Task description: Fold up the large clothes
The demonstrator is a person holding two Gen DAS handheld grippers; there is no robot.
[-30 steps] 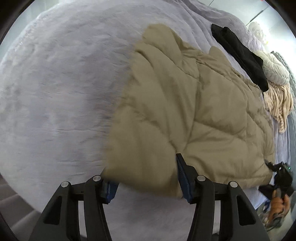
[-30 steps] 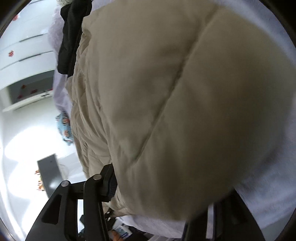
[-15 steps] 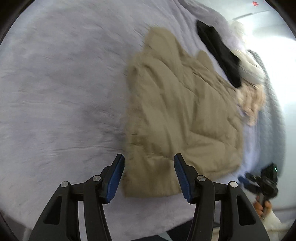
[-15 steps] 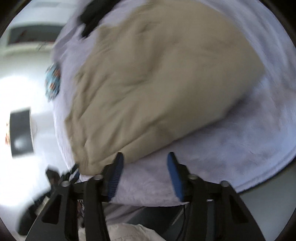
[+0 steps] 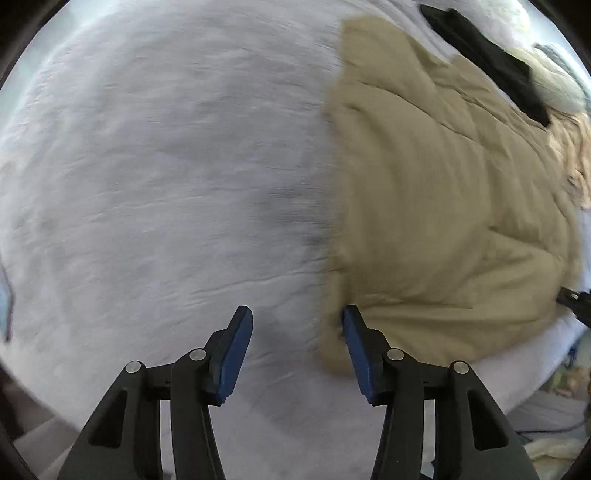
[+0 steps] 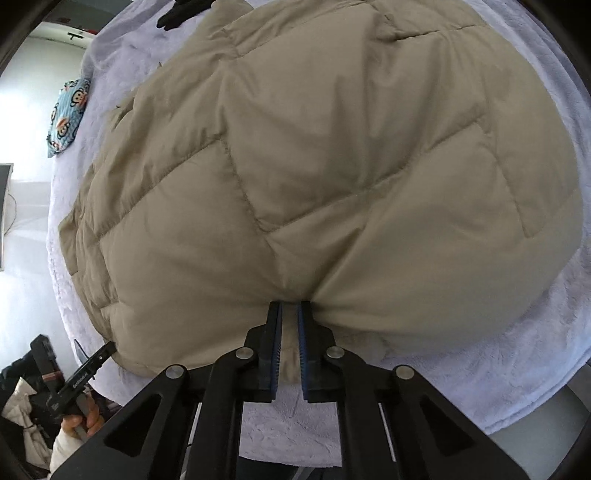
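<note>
The right gripper (image 6: 289,314) is closing, its blue-lined jaws nearly together with a pinch of the beige quilted puffer jacket (image 6: 314,166) caught between them at the near hem. From that pinch the jacket swells away ahead of the gripper in soft, puffy panels divided by diagonal stitched seams, matte and lightly creased. It lies on a bed under a pale lilac plush blanket (image 6: 498,350), whose fuzzy pile shows just to the right of and below the jaws. To the left of this gripper and low, a hand (image 6: 79,421) grips the handle of the other tool at the jacket's corner. Farther left and ahead, a light blue cushion printed with cartoon monkey faces (image 6: 66,118) rests at the bed's edge, and a black garment (image 6: 184,11) lies beyond the jacket's far end.

The left gripper (image 5: 295,325) points down over the bed with its jaws apart and closing; only blanket (image 5: 166,184) lies between them. Its right pad sits at the jacket's (image 5: 443,203) near left corner, though blur hides whether they touch. The jacket stretches away ahead and to the right. Past it the long black garment (image 5: 491,62) lies rumpled, with cream knitted fabric (image 5: 572,147) just beyond on the right.
</note>
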